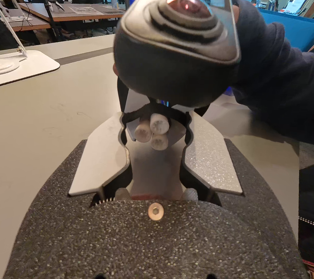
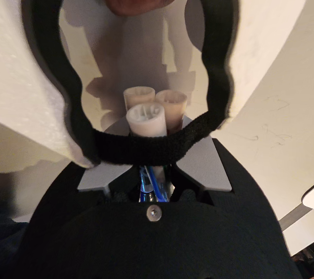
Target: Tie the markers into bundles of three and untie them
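Markers [image 1: 153, 132], three bunched with white ends showing, sit clamped in the right hand-held gripper [image 2: 153, 136] above the desk [image 1: 51, 118]. The left hand-held gripper [image 1: 155, 128] stands open, black strap [image 2: 144, 148] stretched across its fingertips.

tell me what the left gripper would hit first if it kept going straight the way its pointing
Most likely the bundle of three white round-ended markers, whose ends already sit between the open fingers of the left gripper, then the black fabric strap stretched across behind them. Depth is unclear.
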Action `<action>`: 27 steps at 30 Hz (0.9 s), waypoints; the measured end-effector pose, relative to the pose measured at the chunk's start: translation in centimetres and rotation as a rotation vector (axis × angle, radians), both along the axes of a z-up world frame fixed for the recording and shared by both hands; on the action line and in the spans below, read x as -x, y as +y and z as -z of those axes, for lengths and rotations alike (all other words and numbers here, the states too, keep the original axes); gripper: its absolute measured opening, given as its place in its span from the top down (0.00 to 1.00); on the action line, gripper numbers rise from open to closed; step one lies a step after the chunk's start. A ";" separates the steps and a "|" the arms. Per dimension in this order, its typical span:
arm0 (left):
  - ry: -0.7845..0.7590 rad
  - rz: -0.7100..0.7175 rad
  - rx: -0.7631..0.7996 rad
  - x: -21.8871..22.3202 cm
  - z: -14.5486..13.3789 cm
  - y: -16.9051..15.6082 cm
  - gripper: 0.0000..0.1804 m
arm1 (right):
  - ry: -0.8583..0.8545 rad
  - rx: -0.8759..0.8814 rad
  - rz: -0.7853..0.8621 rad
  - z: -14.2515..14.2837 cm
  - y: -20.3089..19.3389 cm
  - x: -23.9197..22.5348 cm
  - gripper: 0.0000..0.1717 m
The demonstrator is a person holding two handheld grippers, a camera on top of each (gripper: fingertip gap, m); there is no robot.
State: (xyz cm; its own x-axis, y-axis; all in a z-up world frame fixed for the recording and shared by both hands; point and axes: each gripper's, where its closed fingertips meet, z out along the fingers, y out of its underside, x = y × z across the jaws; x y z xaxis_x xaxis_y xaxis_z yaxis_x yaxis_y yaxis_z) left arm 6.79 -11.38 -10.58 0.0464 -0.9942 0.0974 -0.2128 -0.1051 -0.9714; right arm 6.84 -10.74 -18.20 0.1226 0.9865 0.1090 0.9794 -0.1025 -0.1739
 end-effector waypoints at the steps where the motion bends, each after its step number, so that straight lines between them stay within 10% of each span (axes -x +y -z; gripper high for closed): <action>1: 0.006 -0.002 -0.008 0.0 0.1 0.0 0.64 | 0.002 -0.003 -0.001 -0.1 0.0 0.0 0.77; 27: 0.147 0.012 -0.088 1.0 2.0 -0.1 0.72 | 0.016 -0.032 -0.015 -0.8 -0.1 0.6 0.75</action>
State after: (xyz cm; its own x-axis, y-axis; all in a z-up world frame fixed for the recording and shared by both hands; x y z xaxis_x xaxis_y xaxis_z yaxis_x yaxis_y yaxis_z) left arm 5.75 -11.53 -12.60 0.0417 -0.9991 0.0026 -0.3537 -0.0172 -0.9352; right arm 6.29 -10.87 -17.43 0.1095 0.9843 0.1385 0.9779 -0.0817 -0.1925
